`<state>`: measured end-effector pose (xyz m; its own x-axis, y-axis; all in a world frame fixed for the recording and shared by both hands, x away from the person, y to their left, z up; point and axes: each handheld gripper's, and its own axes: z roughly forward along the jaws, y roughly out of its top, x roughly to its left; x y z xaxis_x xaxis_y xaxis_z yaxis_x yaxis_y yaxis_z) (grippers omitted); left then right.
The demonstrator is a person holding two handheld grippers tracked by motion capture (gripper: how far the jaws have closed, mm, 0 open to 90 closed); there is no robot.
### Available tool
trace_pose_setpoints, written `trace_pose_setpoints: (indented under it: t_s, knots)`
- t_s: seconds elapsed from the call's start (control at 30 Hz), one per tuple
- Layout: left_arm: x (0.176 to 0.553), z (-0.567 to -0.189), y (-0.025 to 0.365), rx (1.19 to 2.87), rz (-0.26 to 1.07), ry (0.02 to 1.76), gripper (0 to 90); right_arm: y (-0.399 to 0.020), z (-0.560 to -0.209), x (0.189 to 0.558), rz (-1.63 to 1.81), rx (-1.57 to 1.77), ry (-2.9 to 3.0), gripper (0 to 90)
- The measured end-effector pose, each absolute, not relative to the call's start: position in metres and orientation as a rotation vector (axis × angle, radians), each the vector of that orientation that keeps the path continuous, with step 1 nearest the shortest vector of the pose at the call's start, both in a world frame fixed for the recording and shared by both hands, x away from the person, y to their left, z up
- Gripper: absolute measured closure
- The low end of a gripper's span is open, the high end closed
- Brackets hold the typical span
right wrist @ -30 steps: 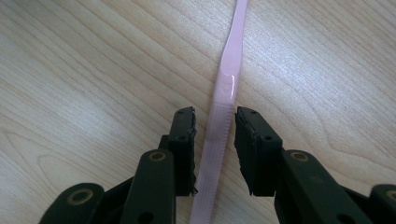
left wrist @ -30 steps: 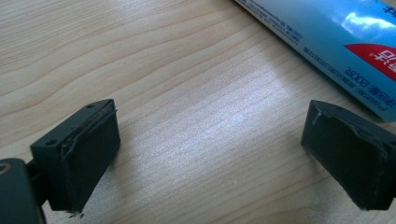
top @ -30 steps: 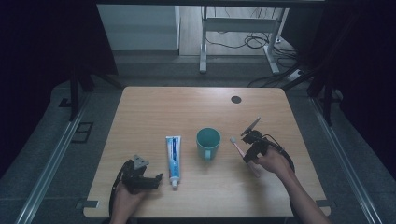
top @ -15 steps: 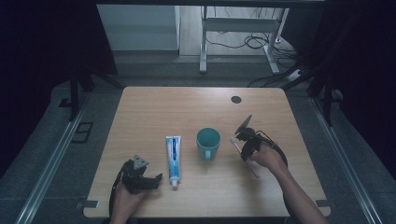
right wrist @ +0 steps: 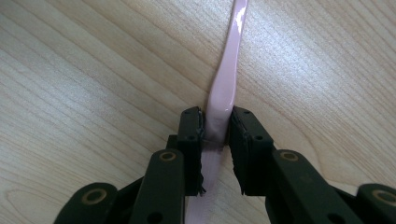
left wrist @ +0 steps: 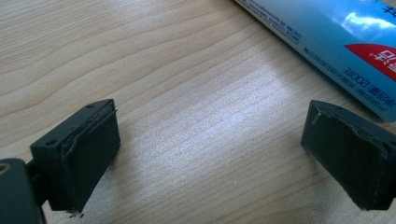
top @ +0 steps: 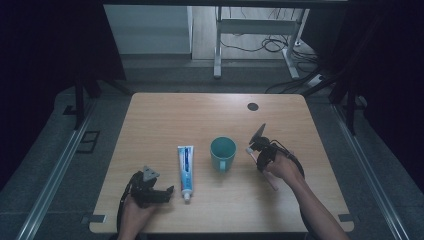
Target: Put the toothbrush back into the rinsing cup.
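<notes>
The right gripper (right wrist: 215, 126) has moved closer to the cup (top: 223, 152) and its jaws have just squeezed in on the pink toothbrush (right wrist: 223, 88), right of the cup. Now it can lift. The left gripper (left wrist: 210, 154) waits wide open, left of the cup by the toothpaste (top: 185, 166).

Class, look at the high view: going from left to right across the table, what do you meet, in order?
Left gripper → toothpaste tube → teal mug → right gripper, its fingers closed on a pink toothbrush.
</notes>
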<state>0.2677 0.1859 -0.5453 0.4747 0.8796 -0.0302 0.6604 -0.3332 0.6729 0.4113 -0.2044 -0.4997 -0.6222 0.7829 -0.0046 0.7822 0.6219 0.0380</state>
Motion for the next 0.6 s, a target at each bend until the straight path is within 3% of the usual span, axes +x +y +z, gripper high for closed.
trace_pose_setpoints:
  t_s: [0.6]
  knots:
    - [0.268, -0.545, 0.186, 2.101, 0.454, 1.269, 4.6, -0.210, -0.487, 0.409, 0.128, 1.353, 2.836, 78.3]
